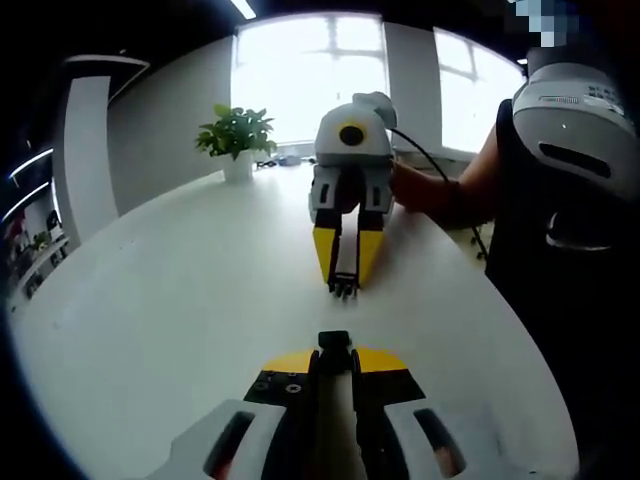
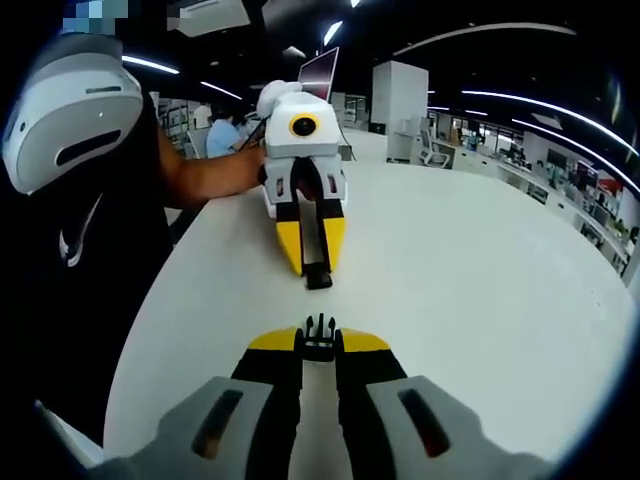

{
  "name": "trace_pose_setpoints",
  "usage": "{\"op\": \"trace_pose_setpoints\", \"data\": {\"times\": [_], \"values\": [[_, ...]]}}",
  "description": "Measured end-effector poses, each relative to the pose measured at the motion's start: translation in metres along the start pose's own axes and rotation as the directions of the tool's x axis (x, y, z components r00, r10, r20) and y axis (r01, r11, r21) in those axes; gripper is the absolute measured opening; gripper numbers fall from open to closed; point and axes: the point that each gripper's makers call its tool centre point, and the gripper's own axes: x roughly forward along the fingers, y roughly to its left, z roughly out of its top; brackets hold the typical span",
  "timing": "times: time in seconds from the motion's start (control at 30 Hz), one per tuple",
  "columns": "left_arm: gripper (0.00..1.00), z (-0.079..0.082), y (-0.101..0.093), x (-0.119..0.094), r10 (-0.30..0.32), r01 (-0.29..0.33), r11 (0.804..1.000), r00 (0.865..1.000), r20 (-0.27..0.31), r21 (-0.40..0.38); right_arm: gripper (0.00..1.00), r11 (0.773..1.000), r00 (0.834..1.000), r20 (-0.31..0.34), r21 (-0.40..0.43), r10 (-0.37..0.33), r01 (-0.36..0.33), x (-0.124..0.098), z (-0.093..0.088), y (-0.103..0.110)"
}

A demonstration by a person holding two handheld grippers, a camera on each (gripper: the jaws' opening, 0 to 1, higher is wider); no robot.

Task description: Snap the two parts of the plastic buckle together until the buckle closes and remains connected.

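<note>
Buckle is in two halves, not joined, one in each of my grippers, both held over the white table [image 1: 180,300]; pronged buckle half [image 2: 319,338] is pinched at the tip of my right gripper [image 2: 319,345], prongs pointing forward; in the left gripper view that same half shows at the tip of the right gripper [image 1: 346,280], prongs facing my camera; socket buckle half [image 1: 335,350] is pinched at the tip of my left gripper [image 1: 335,358]; in the right gripper view it sits at the tip of the left gripper [image 2: 317,270], dark and blocky; both sets of jaws are pressed nearly together on their halves; the two halves face each other, apart, with bare table between them; gripper tips roughly in line. A person's forearm [image 2: 205,175] reaches to the left gripper; potted plant [image 1: 237,140] stands at the far table edge by the bright windows [image 1: 310,70].
</note>
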Motion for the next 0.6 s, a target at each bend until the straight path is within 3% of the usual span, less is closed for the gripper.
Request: {"op": "trace_pose_setpoints", "data": {"times": [0.37,0.6], "values": [[0.11,0.003,-0.002,0.001,-0.018,0.018,1.0,1.0,0.008,-0.013,0.11,1.0,1.0,-0.005,0.007,-0.002,0.002,0.001,-0.001,0.0],[0.11,0.014,0.002,-0.005,0.002,0.0,1.0,0.998,0.064,-0.021,0.11,0.999,0.999,0.028,0.015,-0.032,0.031,-0.003,0.004,-0.008]]}}
